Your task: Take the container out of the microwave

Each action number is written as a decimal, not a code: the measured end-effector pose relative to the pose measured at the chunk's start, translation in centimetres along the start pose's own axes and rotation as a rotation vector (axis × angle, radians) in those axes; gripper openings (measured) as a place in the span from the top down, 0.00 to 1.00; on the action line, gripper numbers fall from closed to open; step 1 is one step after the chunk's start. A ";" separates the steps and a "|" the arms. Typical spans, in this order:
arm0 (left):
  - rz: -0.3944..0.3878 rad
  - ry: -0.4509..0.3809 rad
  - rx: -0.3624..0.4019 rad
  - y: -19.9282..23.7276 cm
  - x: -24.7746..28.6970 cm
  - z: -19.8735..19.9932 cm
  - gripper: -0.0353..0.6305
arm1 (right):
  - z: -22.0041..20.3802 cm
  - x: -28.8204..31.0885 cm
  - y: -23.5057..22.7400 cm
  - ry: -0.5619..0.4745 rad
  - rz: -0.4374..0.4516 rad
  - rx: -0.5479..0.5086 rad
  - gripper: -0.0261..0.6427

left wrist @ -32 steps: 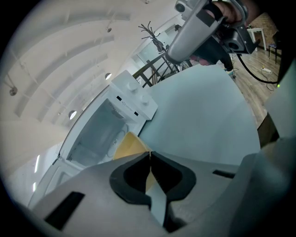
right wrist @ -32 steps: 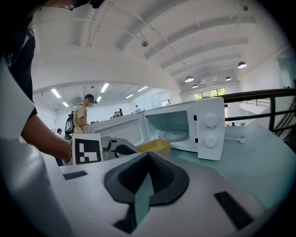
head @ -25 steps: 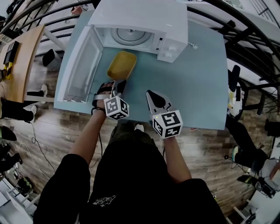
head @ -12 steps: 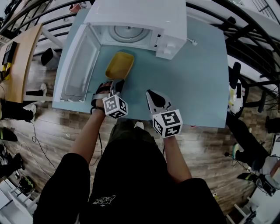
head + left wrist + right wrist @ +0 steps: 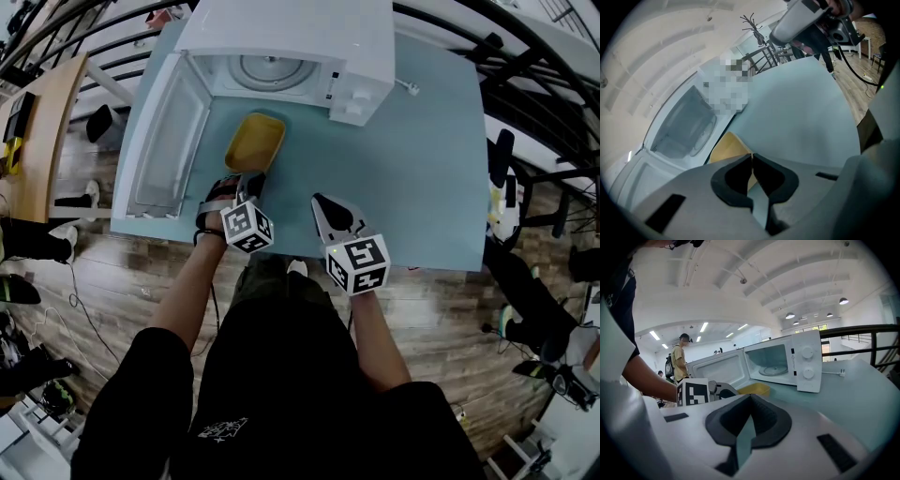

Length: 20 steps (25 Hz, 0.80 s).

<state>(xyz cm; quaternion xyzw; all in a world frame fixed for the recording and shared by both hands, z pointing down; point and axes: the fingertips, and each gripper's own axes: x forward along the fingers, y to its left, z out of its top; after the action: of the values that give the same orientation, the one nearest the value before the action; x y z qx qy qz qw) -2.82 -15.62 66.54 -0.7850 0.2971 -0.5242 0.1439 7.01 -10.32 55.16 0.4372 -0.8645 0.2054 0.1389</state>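
The container (image 5: pixel 255 142) sits on the table (image 5: pixel 422 159), just near of the open microwave (image 5: pixel 281 47). The left gripper (image 5: pixel 249 179) looks pinched shut on its near rim. The right gripper (image 5: pixel 320 200) is closed and empty. Let the base rest flat before letting go.

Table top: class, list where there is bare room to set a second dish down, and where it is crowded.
Free: the wide stretch of table right of the microwave, and the strip between yellow container and right gripper. Crowded: front left, with the open door, container and left gripper.
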 end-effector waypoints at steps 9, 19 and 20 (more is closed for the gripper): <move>-0.027 0.011 -0.025 -0.9 0.5 -0.3 0.92 | -0.5 -0.7 0.3 0.009 0.001 -0.001 0.95; -0.058 0.012 -0.030 -1.7 0.9 -0.5 0.92 | -1.5 -1.2 0.4 0.022 -0.013 0.010 0.95; -0.061 0.012 -0.032 -1.7 0.9 -0.6 0.91 | -1.5 -1.3 0.4 0.022 -0.014 0.010 0.95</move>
<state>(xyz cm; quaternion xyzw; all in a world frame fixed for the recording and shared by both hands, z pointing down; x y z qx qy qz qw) -2.56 -14.77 68.36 -0.7927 0.2822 -0.5282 0.1137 7.53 -8.50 55.79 0.4418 -0.8587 0.2136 0.1476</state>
